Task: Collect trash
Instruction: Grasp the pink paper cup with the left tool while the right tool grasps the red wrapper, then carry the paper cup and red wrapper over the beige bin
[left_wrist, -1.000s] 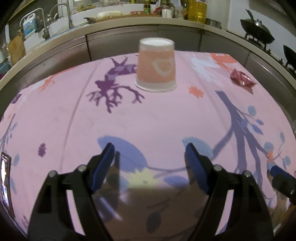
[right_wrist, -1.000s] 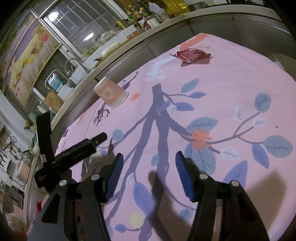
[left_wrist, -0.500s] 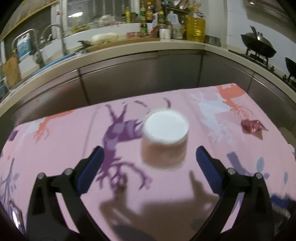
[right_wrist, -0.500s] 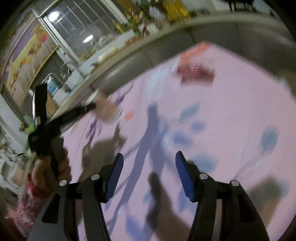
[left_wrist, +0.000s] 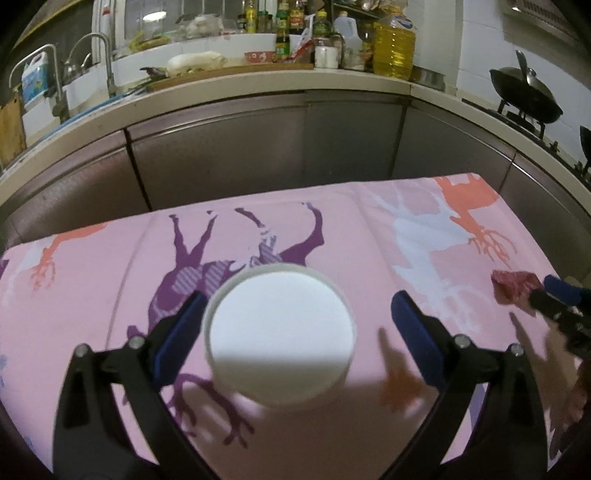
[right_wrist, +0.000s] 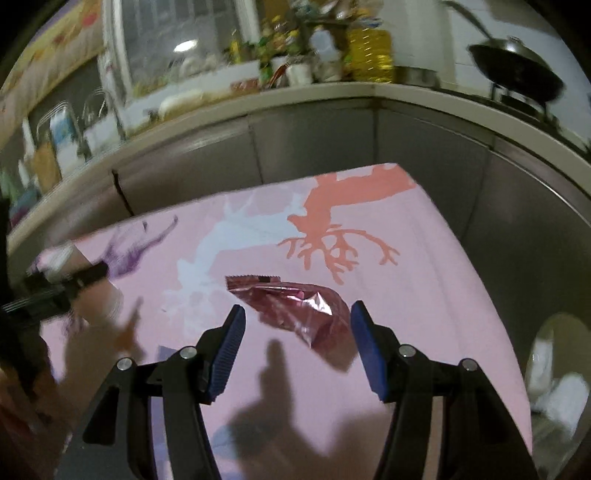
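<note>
- Approach step: left gripper (left_wrist: 295, 328) spread wide around upturned cup (left_wrist: 279, 341) near table (left_wrist: 92, 295) far edge — jaws just opened, no contact.
- Right gripper (right_wrist: 295, 332) parted, empty — straddling wrapper (right_wrist: 295, 308) near far right corner.
- Next: lower, close both.

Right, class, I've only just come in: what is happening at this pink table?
A person is clearing trash with a handheld gripper in each hand. The left gripper has its fingers wide open on either side of an upside-down paper cup, not yet gripping it. The right gripper is open too, lined up on a crumpled red foil wrapper that lies on the pink tablecloth. Nothing has been picked up yet.
</note>
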